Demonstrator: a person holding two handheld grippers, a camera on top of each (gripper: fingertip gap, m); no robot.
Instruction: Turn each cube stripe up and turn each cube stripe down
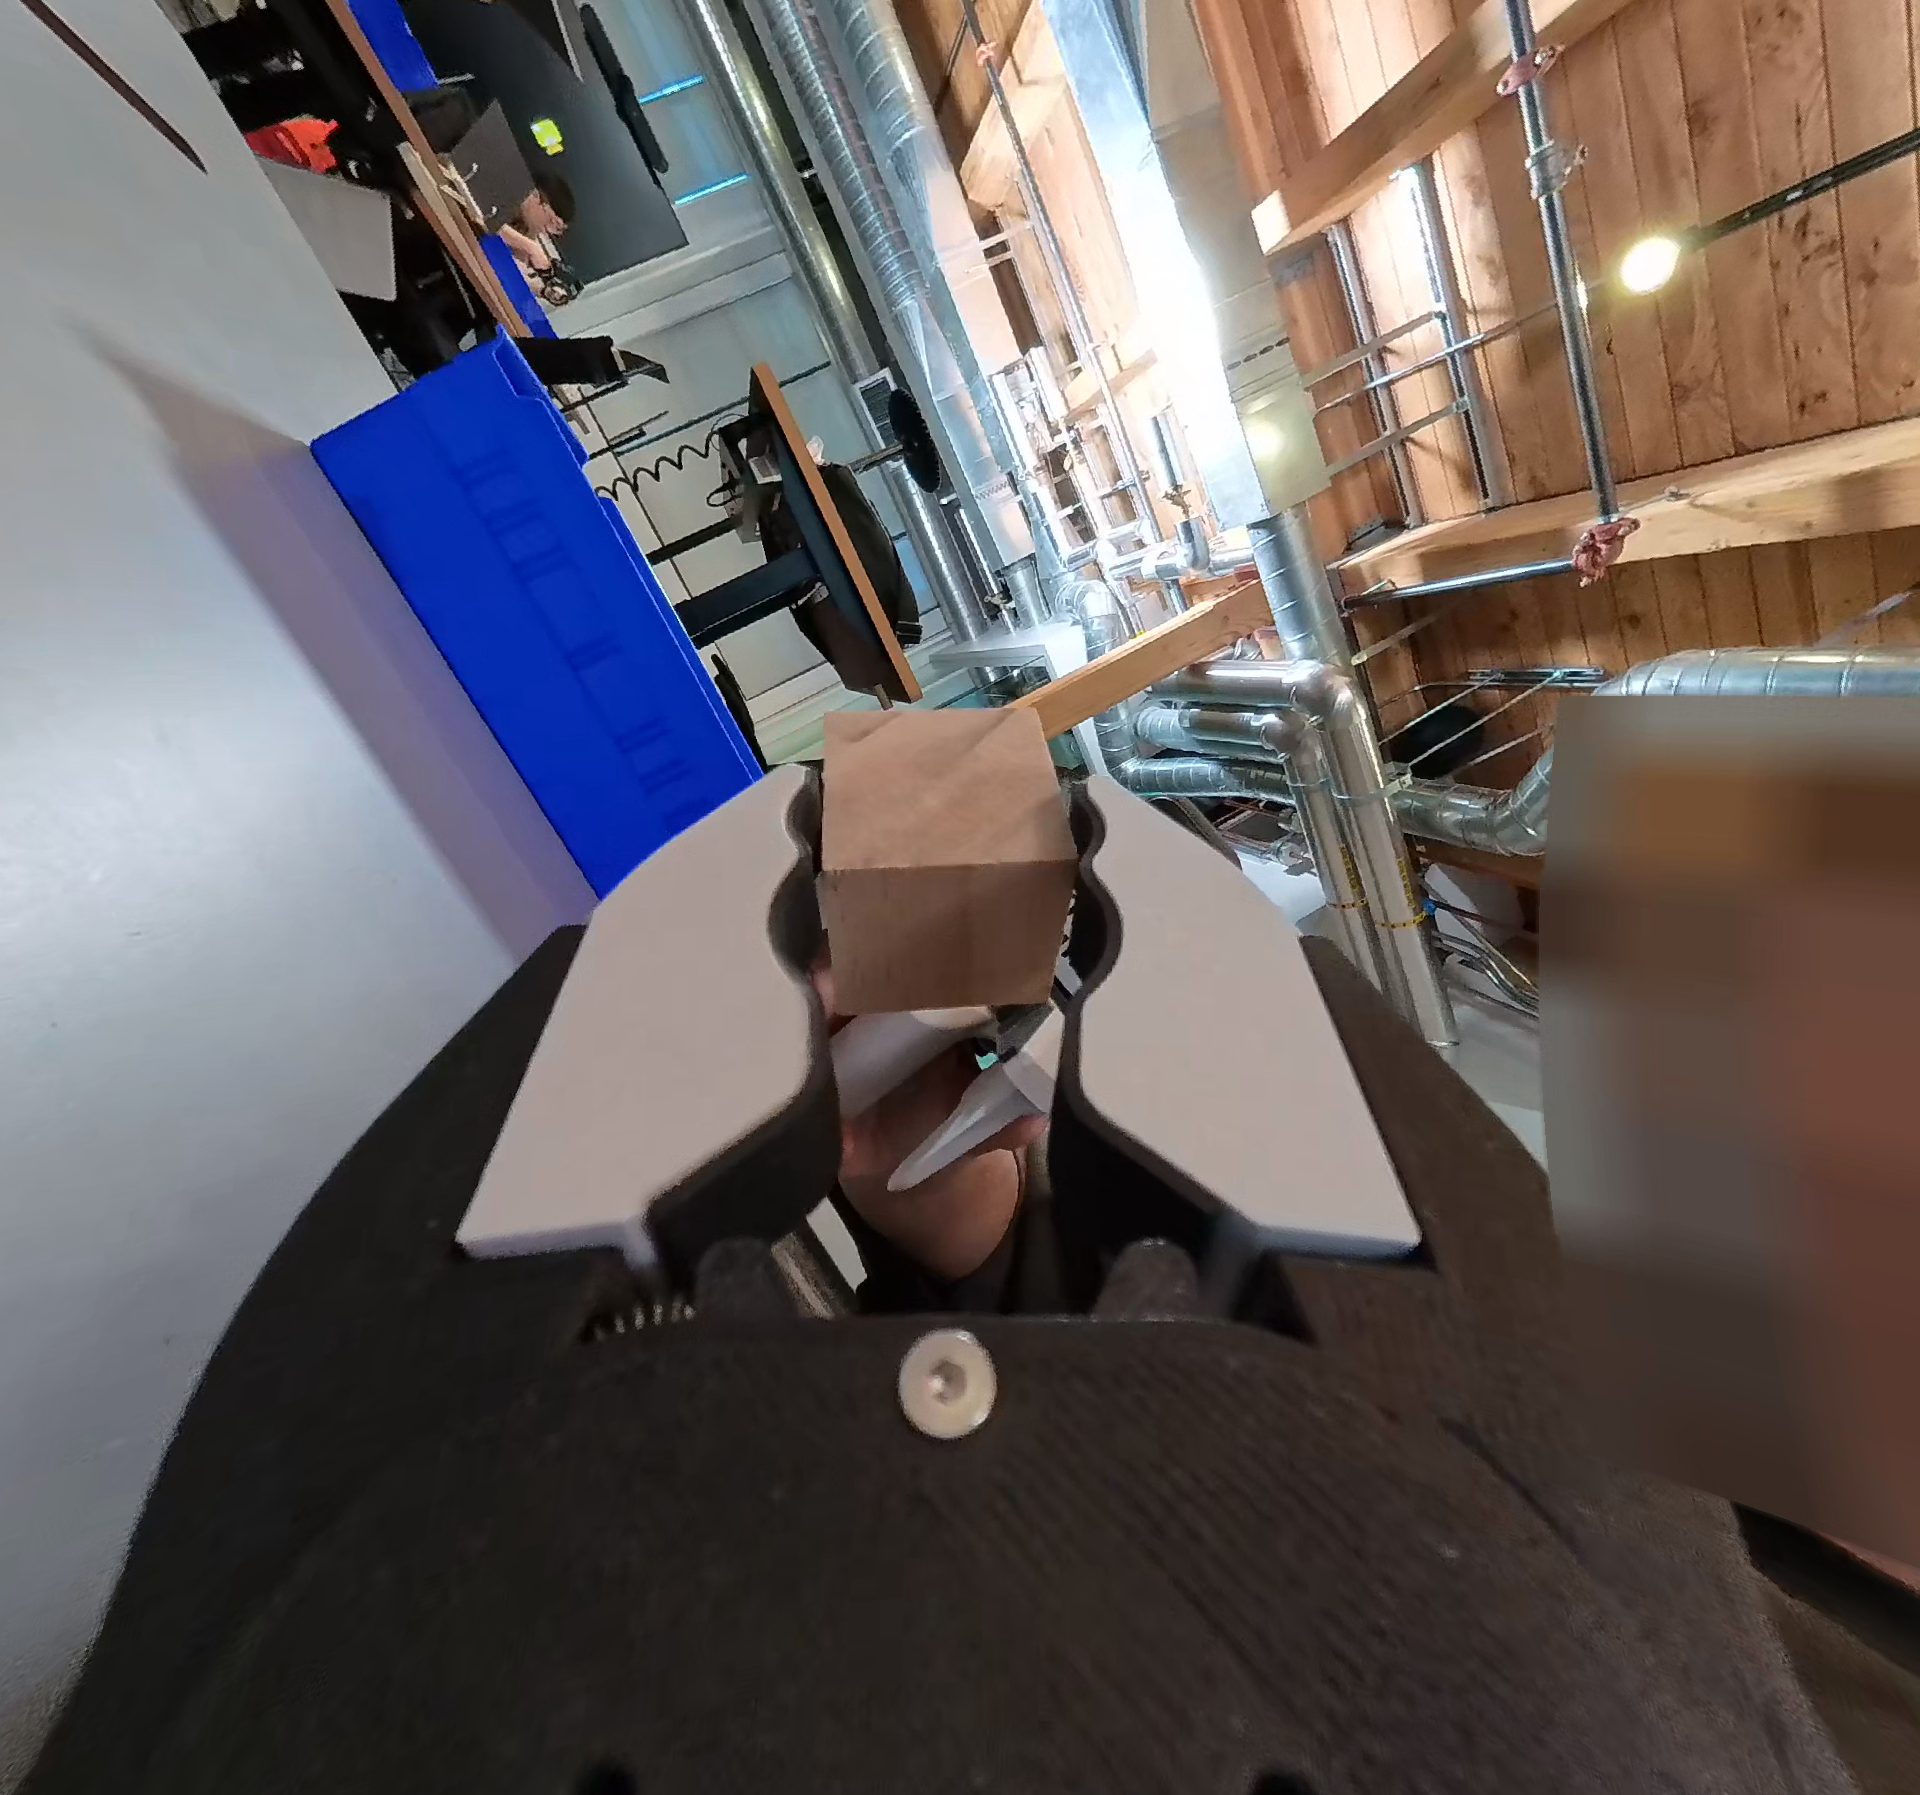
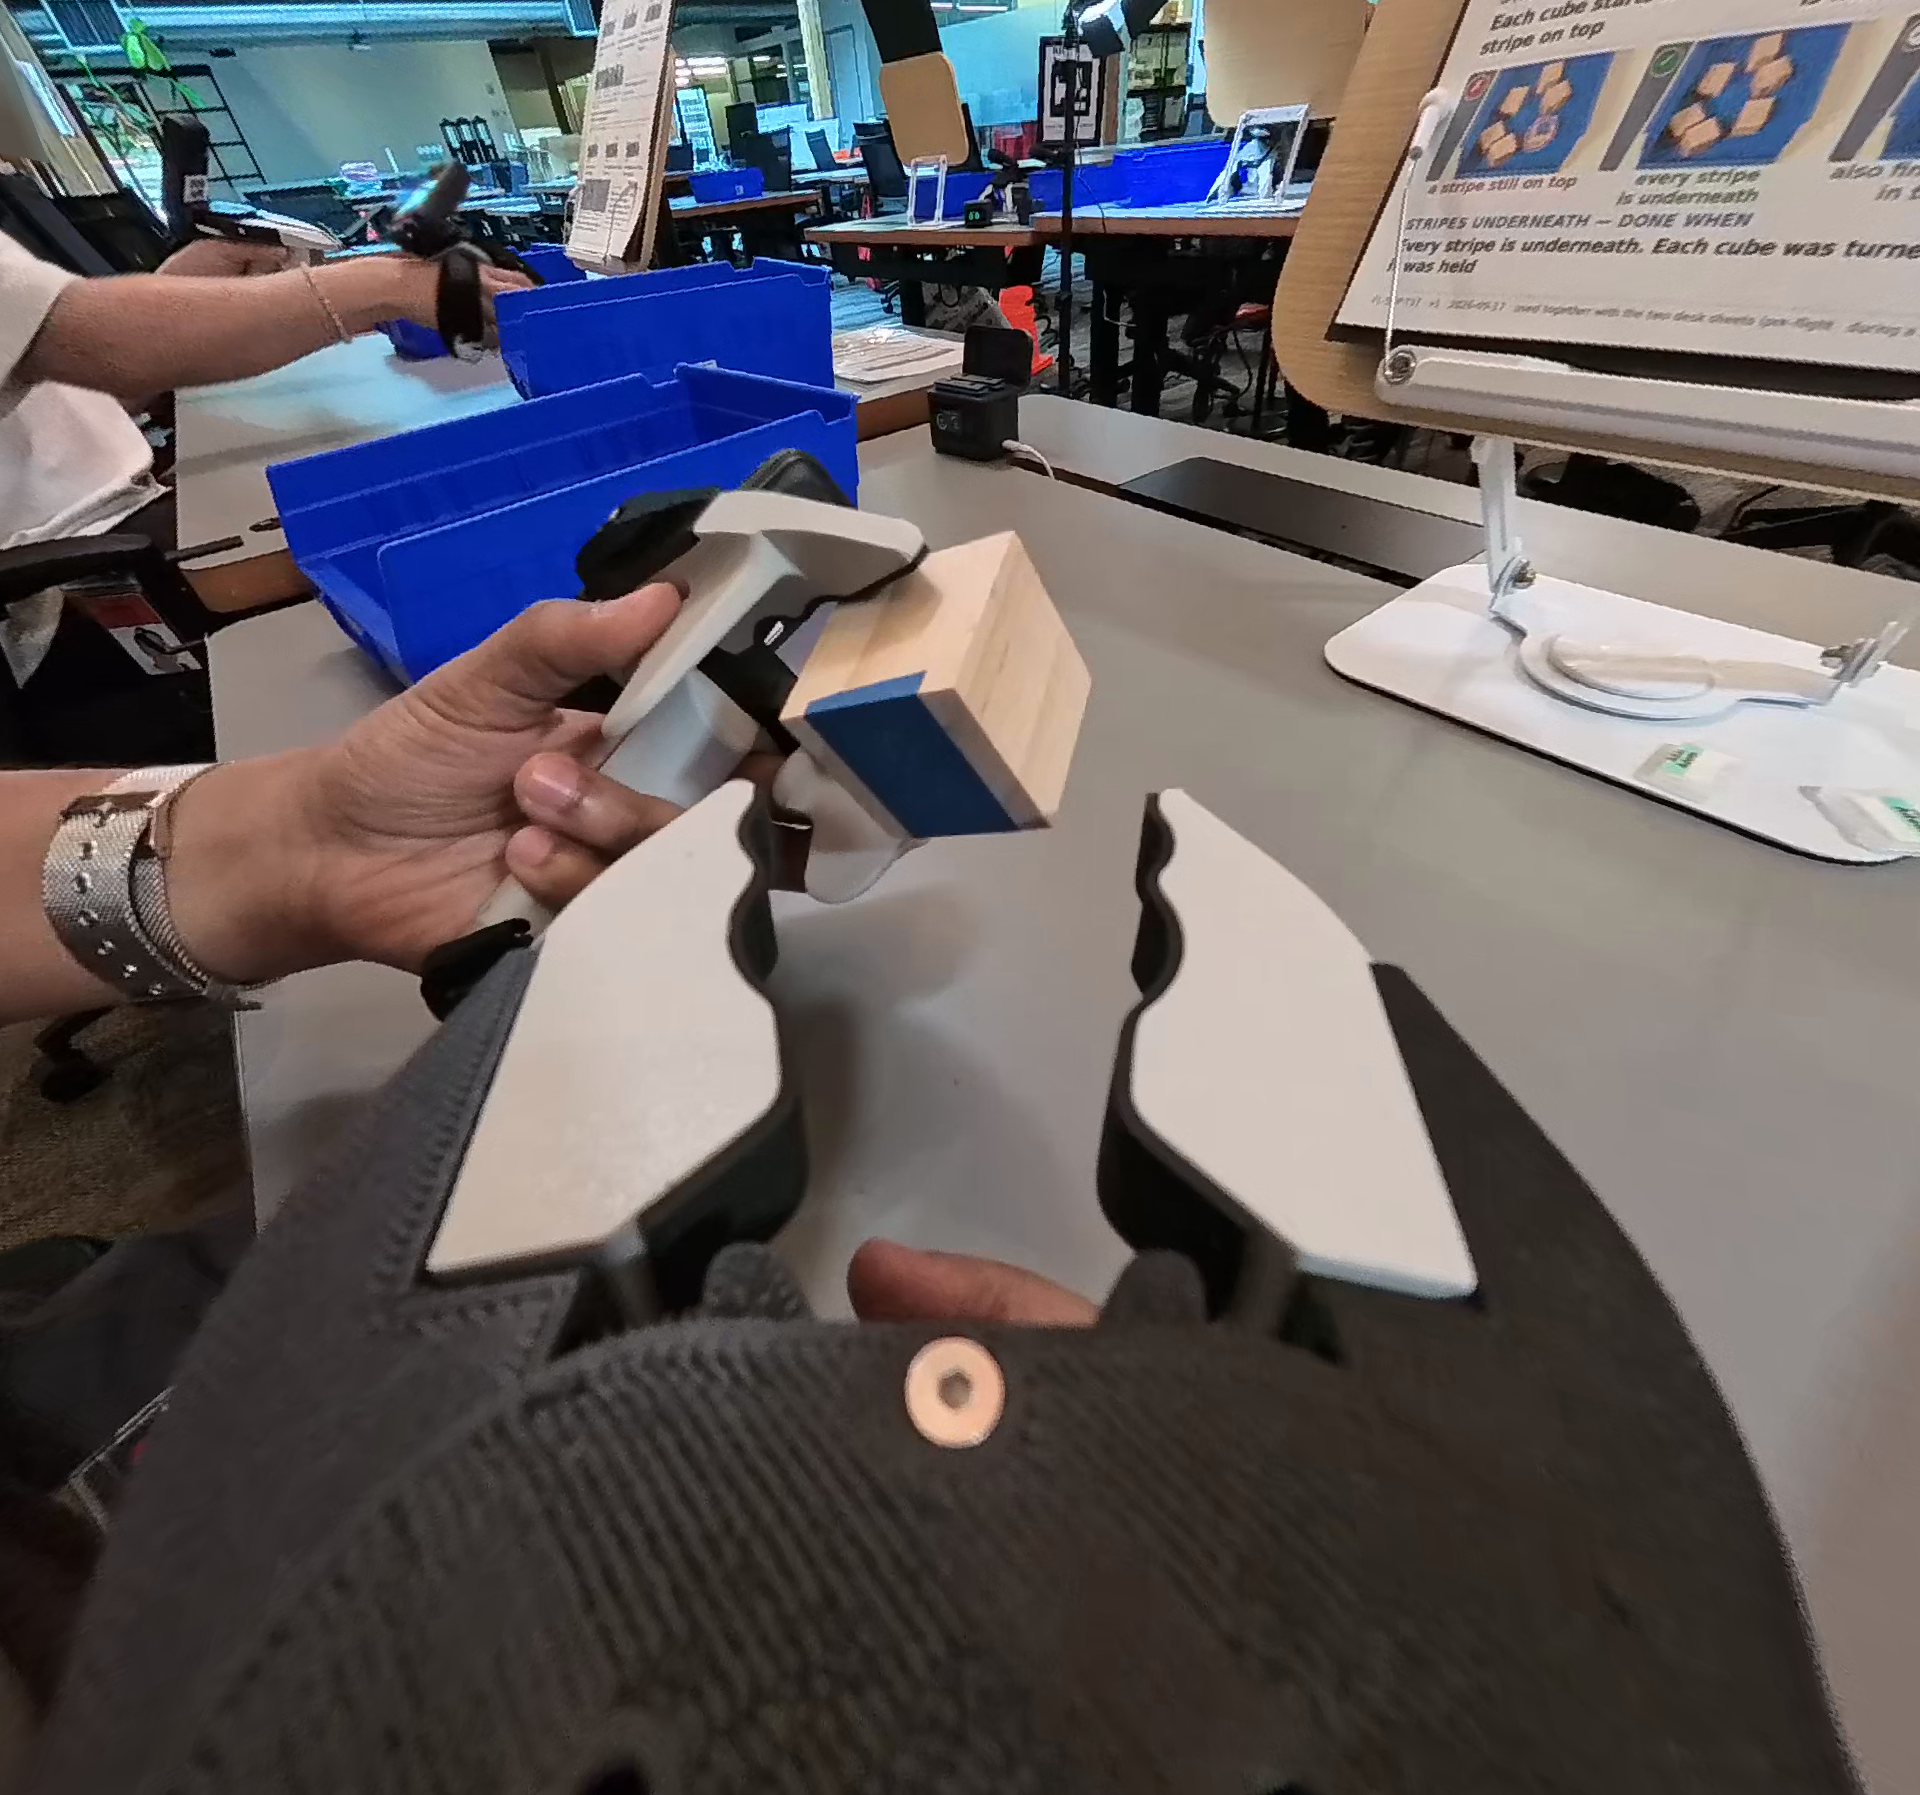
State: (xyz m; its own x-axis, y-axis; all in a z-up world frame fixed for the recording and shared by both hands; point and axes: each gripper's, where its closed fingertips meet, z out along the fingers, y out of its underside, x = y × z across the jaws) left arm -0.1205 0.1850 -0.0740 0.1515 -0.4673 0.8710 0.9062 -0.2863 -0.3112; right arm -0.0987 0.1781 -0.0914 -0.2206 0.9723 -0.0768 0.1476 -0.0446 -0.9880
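My left gripper is shut on a wooden cube and holds it in the air, tilted sideways; no stripe shows in this view. In the right wrist view the same left gripper holds the cube above the grey table, with the cube's blue stripe facing my right gripper. My right gripper is open and empty, just below and in front of the cube, apart from it.
A blue bin stands at the table's left, also in the left wrist view. A white stand holding an instruction board is at the right. Another person's arms work at a farther table.
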